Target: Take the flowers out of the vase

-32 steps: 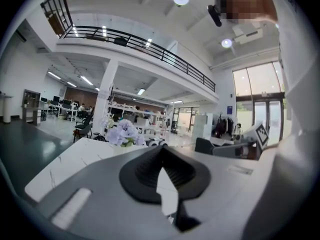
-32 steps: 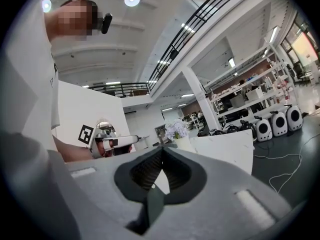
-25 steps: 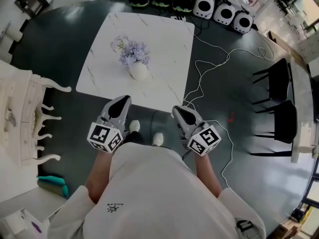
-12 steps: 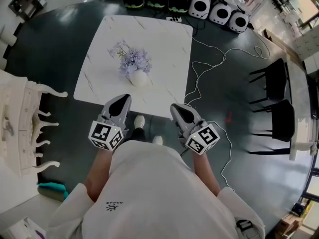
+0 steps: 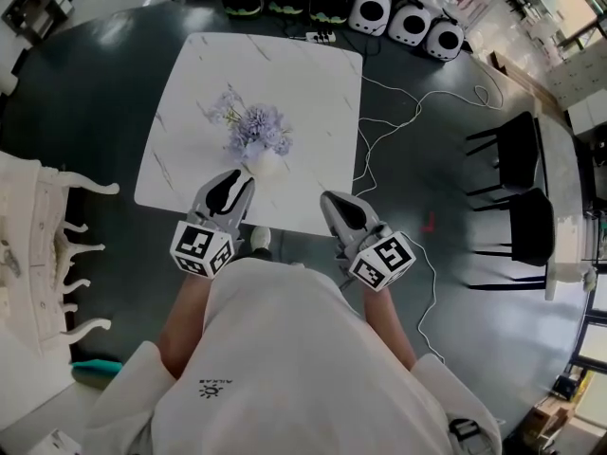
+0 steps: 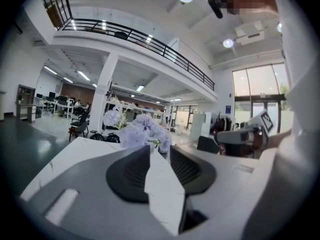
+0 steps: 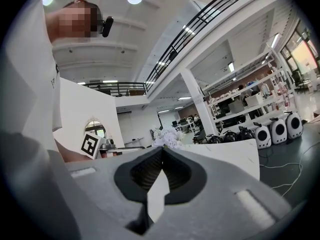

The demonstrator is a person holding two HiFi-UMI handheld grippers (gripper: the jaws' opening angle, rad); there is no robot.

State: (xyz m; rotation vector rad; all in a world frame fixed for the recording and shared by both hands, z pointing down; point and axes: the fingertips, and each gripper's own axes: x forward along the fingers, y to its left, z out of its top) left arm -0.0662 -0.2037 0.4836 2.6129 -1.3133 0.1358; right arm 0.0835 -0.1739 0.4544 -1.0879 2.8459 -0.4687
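A bunch of pale lilac flowers stands in a small white vase on the near half of a white marble table. My left gripper reaches over the table's near edge, its tips just short of the vase. Its jaws are opening, with a narrow gap and nothing between them. In the left gripper view the flowers show just beyond the left gripper. My right gripper hovers at the table's near edge, right of the vase, shut and empty. The right gripper view has the flowers past the right gripper.
Two black chairs stand on the dark floor to the right. A white cable snakes along the table's right side. Round black and white devices line the far end. White ornate furniture is at the left.
Both grippers have moved forward towards the table. The left one now reaches over its near edge, close to the vase; the right one has come up to the edge.
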